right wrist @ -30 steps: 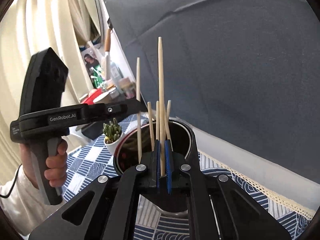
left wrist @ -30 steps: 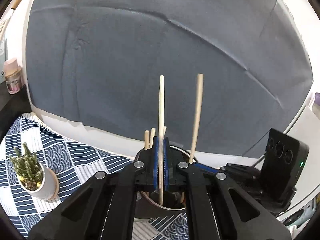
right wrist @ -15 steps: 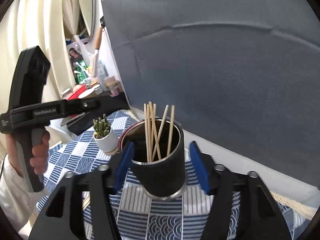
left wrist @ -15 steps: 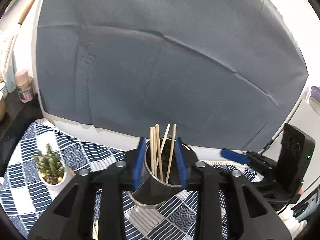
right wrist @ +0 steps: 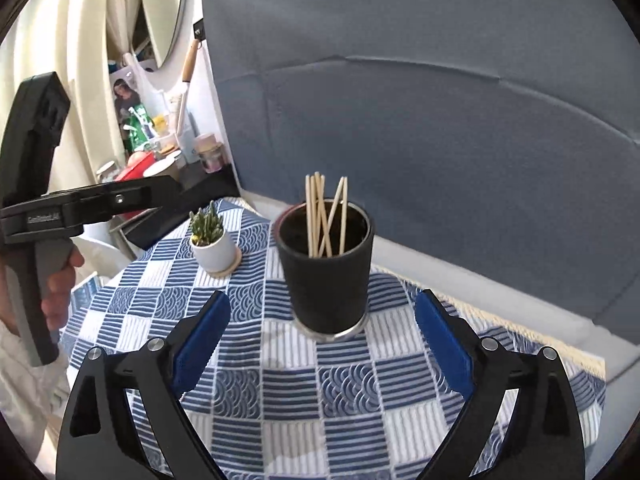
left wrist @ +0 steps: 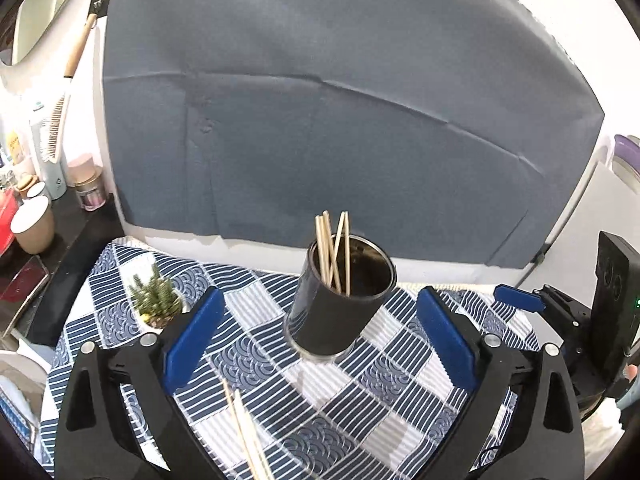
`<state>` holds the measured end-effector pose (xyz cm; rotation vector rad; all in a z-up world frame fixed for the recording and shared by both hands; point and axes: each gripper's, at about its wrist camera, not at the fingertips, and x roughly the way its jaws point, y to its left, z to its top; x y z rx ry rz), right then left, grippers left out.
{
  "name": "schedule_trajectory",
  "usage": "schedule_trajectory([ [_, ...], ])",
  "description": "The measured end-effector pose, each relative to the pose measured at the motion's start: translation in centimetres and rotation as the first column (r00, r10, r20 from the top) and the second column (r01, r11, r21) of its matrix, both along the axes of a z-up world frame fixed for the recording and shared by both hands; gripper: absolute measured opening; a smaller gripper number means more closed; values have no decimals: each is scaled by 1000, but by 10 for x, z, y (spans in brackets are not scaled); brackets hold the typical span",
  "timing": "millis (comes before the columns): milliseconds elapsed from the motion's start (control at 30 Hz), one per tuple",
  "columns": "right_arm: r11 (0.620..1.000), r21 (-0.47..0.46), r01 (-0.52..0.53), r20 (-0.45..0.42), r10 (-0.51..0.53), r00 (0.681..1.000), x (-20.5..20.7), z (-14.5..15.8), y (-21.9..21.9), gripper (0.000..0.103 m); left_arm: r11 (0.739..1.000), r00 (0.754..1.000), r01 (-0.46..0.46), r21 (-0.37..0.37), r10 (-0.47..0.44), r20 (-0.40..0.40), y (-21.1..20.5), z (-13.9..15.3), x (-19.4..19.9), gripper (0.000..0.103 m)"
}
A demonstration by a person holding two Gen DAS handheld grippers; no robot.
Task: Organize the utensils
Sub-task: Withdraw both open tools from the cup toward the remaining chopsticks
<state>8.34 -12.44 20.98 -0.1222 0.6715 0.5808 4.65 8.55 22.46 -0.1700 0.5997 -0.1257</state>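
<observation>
A black cup (left wrist: 332, 320) with a steel base stands on the blue-and-white checked cloth (left wrist: 400, 380) and holds several wooden chopsticks (left wrist: 332, 252). My left gripper (left wrist: 320, 304) hangs back from the cup, its jaws opening wide, and its blue pads (left wrist: 192, 336) press on nothing. Two more chopsticks (left wrist: 244, 432) lie on the cloth under it. In the right wrist view the same cup (right wrist: 328, 280) and chopsticks (right wrist: 324, 216) stand ahead of my right gripper (right wrist: 322, 308), whose jaws are also opening with nothing held. The left gripper (right wrist: 168, 192) shows at the left, held in a hand (right wrist: 60, 292).
A small cactus in a white pot (right wrist: 210, 240) stands left of the cup. A grey backdrop (right wrist: 440, 120) rises behind the table. A dark shelf (left wrist: 60, 240) with cups and jars lies at the far left. The right gripper's body (left wrist: 580, 320) is at the right.
Each gripper was shut on an upright chopstick over the cup. Both have let go and opened wide, the chopsticks now stand in the cup, and both grippers have drawn back and up.
</observation>
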Motion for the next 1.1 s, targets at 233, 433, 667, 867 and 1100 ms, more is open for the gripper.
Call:
schedule_trajectory([
  [233, 999, -24, 37, 10, -37, 999, -41, -4, 15, 91, 999, 999, -25, 32, 26, -47, 20, -5, -27, 97],
  [433, 999, -25, 41, -36, -42, 998, -59, -17, 24, 91, 998, 994, -41, 56, 47, -99, 34, -19, -41, 97],
  [667, 999, -44, 7, -72, -10, 997, -63, -42, 46, 92, 995, 982, -59, 82, 72, -173, 50, -39, -45, 97],
  [867, 998, -69, -13, -101, 6, 995, -60, -62, 68, 92, 994, 969, -68, 83, 85, -232, 67, -56, -33, 97],
  [1100, 994, -113, 7, -195, -29, 980, -55, -99, 104, 92, 995, 941, -30, 99, 61, -334, 89, -84, -11, 97],
])
